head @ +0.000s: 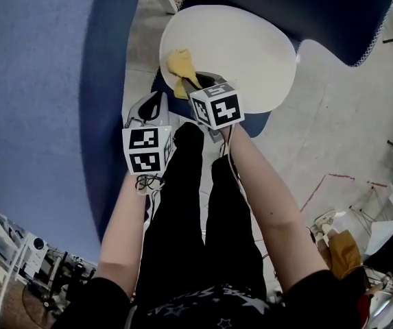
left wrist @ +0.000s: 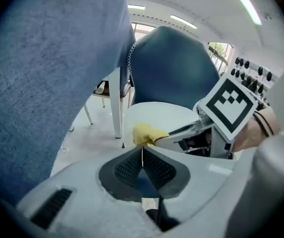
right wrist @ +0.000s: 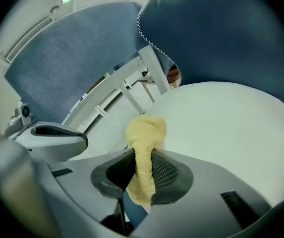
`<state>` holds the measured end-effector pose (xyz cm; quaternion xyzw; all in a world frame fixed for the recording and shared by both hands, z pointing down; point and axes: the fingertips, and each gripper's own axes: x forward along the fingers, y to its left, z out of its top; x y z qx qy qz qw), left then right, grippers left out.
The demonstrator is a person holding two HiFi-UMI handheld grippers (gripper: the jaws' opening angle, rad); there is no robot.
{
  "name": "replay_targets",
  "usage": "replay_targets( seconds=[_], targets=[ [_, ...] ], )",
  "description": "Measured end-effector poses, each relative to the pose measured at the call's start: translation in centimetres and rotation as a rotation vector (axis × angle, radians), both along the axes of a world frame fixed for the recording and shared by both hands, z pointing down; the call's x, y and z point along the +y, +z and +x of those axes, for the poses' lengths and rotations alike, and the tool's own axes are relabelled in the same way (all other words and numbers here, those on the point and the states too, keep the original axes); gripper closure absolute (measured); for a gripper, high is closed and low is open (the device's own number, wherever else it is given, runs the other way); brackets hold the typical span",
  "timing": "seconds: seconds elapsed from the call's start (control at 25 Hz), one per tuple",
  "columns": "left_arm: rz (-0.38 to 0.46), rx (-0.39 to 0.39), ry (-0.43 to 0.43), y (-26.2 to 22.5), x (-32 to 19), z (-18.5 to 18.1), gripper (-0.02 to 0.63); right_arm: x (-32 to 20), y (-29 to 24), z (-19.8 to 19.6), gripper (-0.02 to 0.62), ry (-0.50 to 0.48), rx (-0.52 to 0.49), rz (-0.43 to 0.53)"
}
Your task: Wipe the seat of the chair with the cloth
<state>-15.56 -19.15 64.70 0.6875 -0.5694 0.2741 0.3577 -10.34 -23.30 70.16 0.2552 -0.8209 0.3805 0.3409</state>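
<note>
The white round seat [head: 251,53] carries only a yellow cloth [head: 180,70], which is bunched up at the seat's near left edge. I cannot tell if the cloth lies on the seat or hangs just over it. Under the seat is a pale floor [head: 333,136], and on the floor a white leg [left wrist: 116,103] stands just beside the seat's left edge.

Pale floor [head: 333,149] — blue partitions [head: 38,81], ceiling striplights [left wrist: 184,21]
</note>
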Motion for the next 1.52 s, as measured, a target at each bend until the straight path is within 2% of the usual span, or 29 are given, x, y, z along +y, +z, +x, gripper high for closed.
replay_targets(
  seconds=[0.36,0.72,1.0,1.24,1.52],
  targets=[
    [0.010,0.000,0.094,-1.3,-0.9,4.5,0.584,-0.1,-0.6,8.5,0.511,0.114,0.066,-0.001],
    [0.041,0.008,0.208,-3.0,-1.1,11.0,0.584,0.7,-1.2,18.6,0.511,0.222,0.157,0.011],
    [0.032,0.009,0.264,-2.3,-0.5,14.7,0.584,1.0,-0.6,24.9,0.511,0.316,0.205,0.013],
    [0.036,0.000,0.281,-3.4,0.4,16.7,0.584,2.3,-1.6,29.1,0.512,0.368,0.263,0.006],
    [0.116,-0.006,0.287,-9.7,0.9,19.2,0.584,2.9,-8.9,30.7,0.512,0.358,0.199,0.061]
  ],
)
